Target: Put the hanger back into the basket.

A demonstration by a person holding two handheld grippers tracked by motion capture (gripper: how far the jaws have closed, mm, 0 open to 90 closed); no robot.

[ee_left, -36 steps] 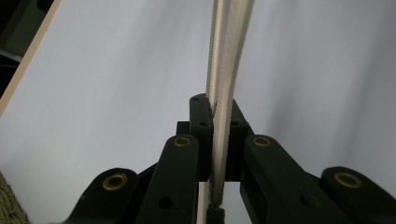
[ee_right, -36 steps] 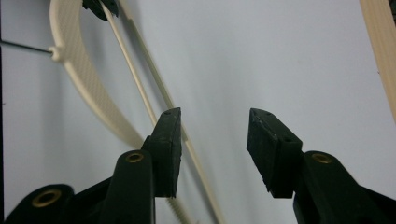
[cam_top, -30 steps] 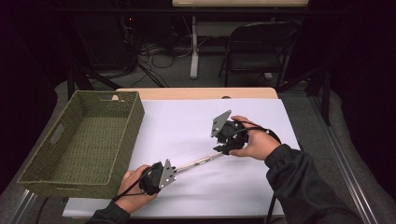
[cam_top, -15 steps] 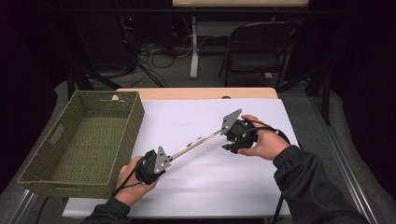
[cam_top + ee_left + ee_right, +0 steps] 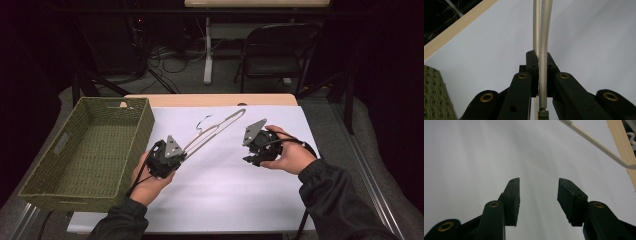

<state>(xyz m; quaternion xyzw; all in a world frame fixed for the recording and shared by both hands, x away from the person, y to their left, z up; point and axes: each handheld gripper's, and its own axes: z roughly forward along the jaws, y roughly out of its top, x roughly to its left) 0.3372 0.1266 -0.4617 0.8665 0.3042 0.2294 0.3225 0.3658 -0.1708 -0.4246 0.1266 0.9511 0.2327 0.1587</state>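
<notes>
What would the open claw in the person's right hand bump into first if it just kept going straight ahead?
Probably nothing soon: the right claw points over bare white table. The pale clothes hanger crosses up and to one side, likely off its line, though depth is hard to judge.

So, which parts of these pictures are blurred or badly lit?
High view: the table is bright and the room behind is nearly black. Left gripper view: the hanger is soft so close to the lens. Right gripper view: the white surface looks streaked.

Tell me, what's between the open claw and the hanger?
Nothing: in the high view, bare white table separates the right claw from the hanger.
</notes>
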